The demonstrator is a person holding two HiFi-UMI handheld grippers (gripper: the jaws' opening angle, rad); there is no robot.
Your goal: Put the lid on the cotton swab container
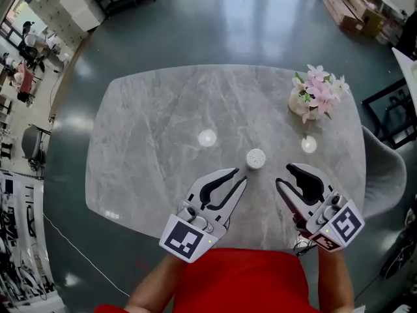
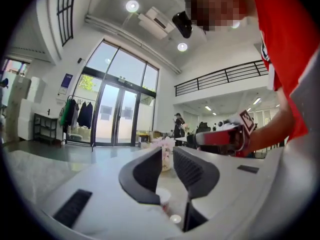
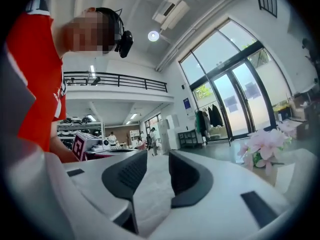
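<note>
The cotton swab container (image 1: 256, 158) is a small white round pot with a dotted top, standing on the grey marble table (image 1: 156, 129). No separate lid shows in any view. My left gripper (image 1: 242, 175) lies low at the near edge, its tips just left of and short of the container, jaws a narrow gap apart with nothing between them. In the left gripper view the container (image 2: 162, 196) shows low, beyond the jaws (image 2: 167, 156). My right gripper (image 1: 283, 175) stands open to the container's right, empty; its own view (image 3: 157, 159) shows only table between the jaws.
A pot of pink flowers (image 1: 317, 96) stands at the table's far right, also seen in the right gripper view (image 3: 267, 146). Two bright light reflections (image 1: 207, 137) lie on the tabletop. A grey chair (image 1: 384, 175) is at the right edge. Dark floor surrounds the table.
</note>
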